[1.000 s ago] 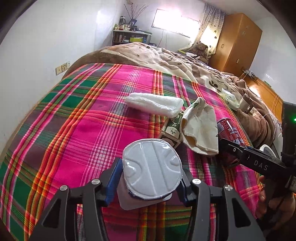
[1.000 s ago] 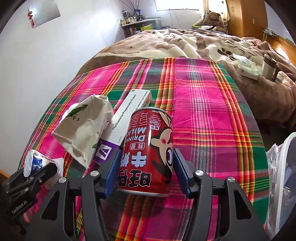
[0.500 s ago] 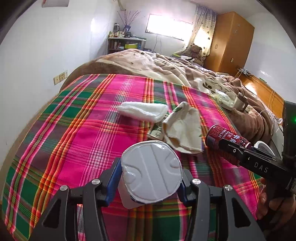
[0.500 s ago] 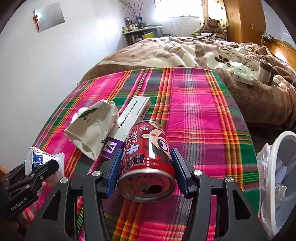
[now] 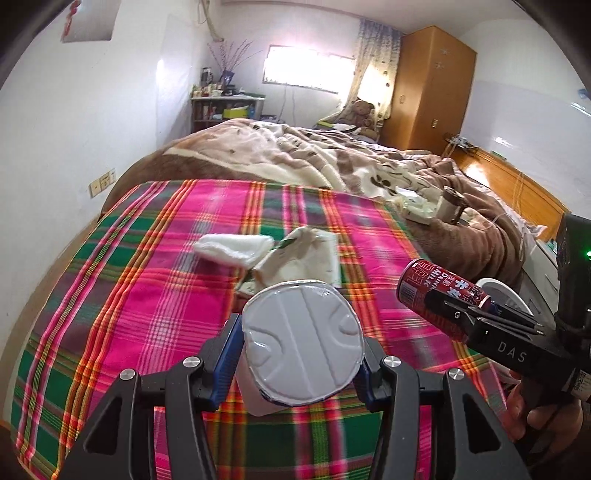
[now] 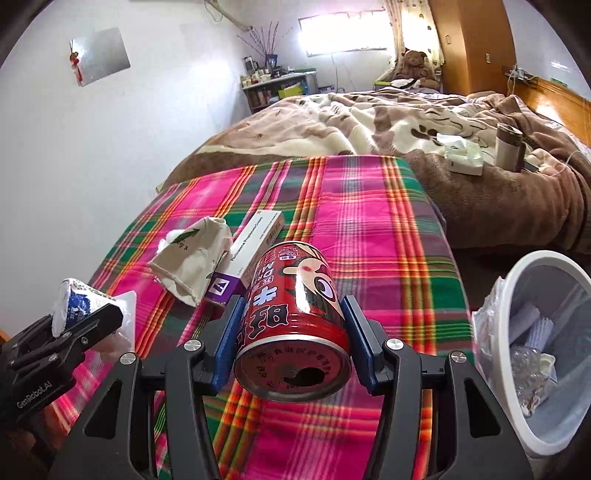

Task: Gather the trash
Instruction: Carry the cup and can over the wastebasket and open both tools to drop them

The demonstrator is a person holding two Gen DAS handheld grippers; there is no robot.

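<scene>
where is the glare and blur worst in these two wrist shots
Left wrist view: the window is blown out to white, and the plaid cover smears near the bottom edge; the foil-lidded cup stays sharp. Right wrist view: the window is blown out too, the red can is crisp with a small highlight, and the white bin bends at the fisheye edge.

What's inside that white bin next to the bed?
The bin has a plastic liner and already holds some rubbish: crumpled clear plastic and something white and ridged. Its near wall hides the bottom, so whatever lies deeper cannot be seen.
</scene>
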